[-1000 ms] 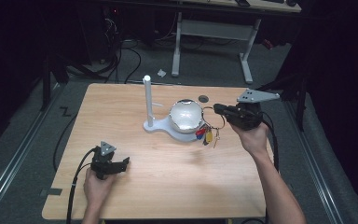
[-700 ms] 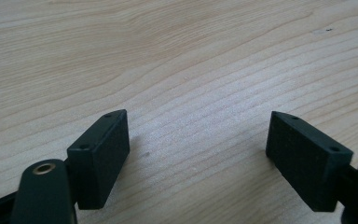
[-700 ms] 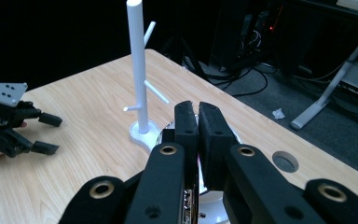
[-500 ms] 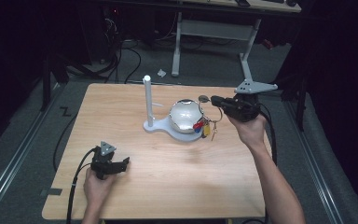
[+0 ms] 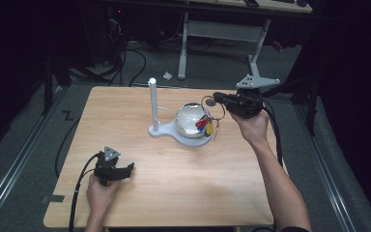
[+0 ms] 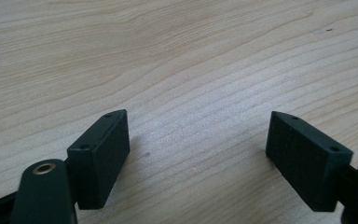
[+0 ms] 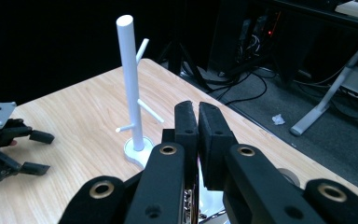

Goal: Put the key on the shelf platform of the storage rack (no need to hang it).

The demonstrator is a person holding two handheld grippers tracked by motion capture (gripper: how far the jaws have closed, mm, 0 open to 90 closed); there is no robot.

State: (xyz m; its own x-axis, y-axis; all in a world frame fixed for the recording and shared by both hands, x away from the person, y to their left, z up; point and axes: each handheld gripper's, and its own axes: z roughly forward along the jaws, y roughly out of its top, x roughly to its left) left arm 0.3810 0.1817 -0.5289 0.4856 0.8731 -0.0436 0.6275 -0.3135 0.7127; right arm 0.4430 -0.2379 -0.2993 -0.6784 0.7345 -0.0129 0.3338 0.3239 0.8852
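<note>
Up close, right claw (image 7: 198, 109) clenched, pads pressed nearly flat together with a hairline gap between them. Seen from above, right claw (image 5: 217, 97) pinching the wire ring of a bunch of keys (image 5: 204, 124) (ring itself too thin to make out between the pads in the right gripper view). Red, blue and yellow tags dangling below the ring, against the right flank of a shiny dome (image 5: 188, 121). Held above the table (image 5: 183, 193), pointing left towards the dome, grey plate on top. Right hand (image 5: 251, 126) wrapped under the body, forearm stretched up from the near right corner.

Just left of the dome, a white stand (image 5: 152, 104): upright post (image 7: 130, 84) with short pegs angling off it, on a flat base that runs under the dome. Open wood all round the stand, widest on the near half of the table; the far edge not far behind it, then floor and cables.

Farther off, left claw (image 5: 125, 170) resting low near the front-left corner, pointing right, left hand (image 5: 100, 191) behind it. Left claw (image 6: 198, 140) spread wide and released, gripping nothing, bare table (image 6: 168, 46) between the pads.
</note>
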